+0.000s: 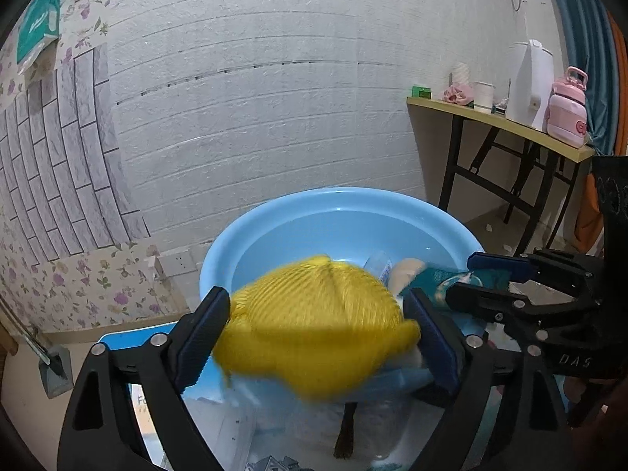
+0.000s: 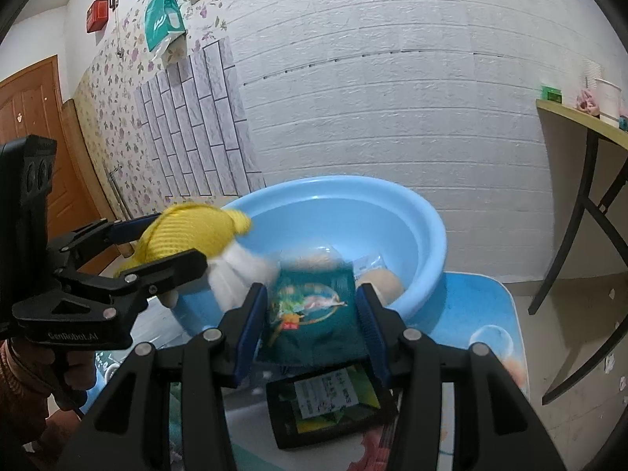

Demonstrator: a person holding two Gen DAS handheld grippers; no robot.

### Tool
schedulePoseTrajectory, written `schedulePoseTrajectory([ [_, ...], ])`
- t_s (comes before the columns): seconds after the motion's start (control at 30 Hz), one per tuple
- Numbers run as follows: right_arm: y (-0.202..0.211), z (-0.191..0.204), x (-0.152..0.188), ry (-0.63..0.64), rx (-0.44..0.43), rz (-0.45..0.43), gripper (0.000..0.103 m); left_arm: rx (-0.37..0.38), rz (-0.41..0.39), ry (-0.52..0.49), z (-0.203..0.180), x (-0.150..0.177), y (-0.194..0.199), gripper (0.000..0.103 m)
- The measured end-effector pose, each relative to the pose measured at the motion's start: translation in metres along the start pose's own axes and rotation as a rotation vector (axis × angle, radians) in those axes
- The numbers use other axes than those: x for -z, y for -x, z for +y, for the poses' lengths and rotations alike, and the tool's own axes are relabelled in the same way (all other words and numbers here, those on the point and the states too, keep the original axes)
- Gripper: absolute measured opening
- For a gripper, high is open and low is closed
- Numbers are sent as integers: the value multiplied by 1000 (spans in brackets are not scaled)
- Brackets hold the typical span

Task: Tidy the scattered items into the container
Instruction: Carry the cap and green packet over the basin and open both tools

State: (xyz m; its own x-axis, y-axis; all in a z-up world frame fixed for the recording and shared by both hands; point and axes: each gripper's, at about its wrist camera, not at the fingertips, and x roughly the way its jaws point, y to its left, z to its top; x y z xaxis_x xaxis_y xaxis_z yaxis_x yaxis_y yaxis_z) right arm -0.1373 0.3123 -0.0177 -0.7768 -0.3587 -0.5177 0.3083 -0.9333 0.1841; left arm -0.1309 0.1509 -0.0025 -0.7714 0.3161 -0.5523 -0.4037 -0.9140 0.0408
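Note:
A yellow knitted plush toy (image 1: 314, 333) with a white body fills the gap of my left gripper (image 1: 318, 302) and touches both blue pads. It hangs over the near rim of the light blue basin (image 1: 274, 212). In the right wrist view the same toy (image 2: 184, 231) sits in the left gripper (image 2: 180, 237), left of the basin (image 2: 353, 180). My right gripper (image 2: 312, 294) is shut on a teal snack packet (image 2: 314, 314) at the basin's near edge. The left wrist view shows that packet (image 1: 431, 278) in the right gripper (image 1: 461, 274). A beige round thing (image 2: 386, 278) and a clear packet (image 1: 378, 265) lie inside the basin.
A black box with a green label (image 2: 329, 404) lies on the blue table mat (image 2: 479, 314) under the right gripper. A brush (image 1: 347, 431) and clear plastic bags lie under the left gripper. A side table (image 1: 510, 125) with a kettle and pink bottle (image 1: 567, 114) stands to the right.

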Motion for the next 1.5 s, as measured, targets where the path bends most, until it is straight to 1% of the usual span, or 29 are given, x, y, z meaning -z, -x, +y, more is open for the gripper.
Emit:
schedulePoseTrajectory([
  [0.17,-7,1,-6,9,9,38,47,8,13,29,7,-6,4,91],
  [0.27,-4,-1,-9,-8,21,62,48,-1,-10,22,10,-6,20,91],
  [0.33,1,-2,-9,-14,35,56,55,-18,-29,13,12,-3,35,91],
  [0.37,5,-2,-9,-21,46,47,57,-23,-36,12,14,0,42,91],
  [0.53,26,5,0,-43,60,17,57,-55,-58,59,27,25,79,95],
  [0.63,36,15,9,-41,62,30,57,-63,-59,76,31,44,97,95],
  [0.7,41,23,16,-30,56,34,57,-78,-55,89,35,56,105,96],
  [0.8,48,35,24,11,63,51,57,-66,-31,125,43,66,110,96],
  [0.87,53,40,26,23,63,57,59,-75,-30,128,46,70,115,96],
  [0.93,57,41,26,22,66,58,68,-92,-30,117,46,72,118,96],
  [1.1,58,40,24,23,70,58,73,-112,-7,125,53,83,118,97],
  [1.2,53,38,30,25,63,79,78,-122,19,142,59,91,112,97],
  [1.43,37,36,39,35,65,137,81,-139,70,155,70,102,98,97],
  [1.47,34,33,40,29,72,143,83,-140,75,157,71,103,96,97],
  [1.5,33,32,41,24,78,146,86,-140,80,160,73,105,94,97],
])
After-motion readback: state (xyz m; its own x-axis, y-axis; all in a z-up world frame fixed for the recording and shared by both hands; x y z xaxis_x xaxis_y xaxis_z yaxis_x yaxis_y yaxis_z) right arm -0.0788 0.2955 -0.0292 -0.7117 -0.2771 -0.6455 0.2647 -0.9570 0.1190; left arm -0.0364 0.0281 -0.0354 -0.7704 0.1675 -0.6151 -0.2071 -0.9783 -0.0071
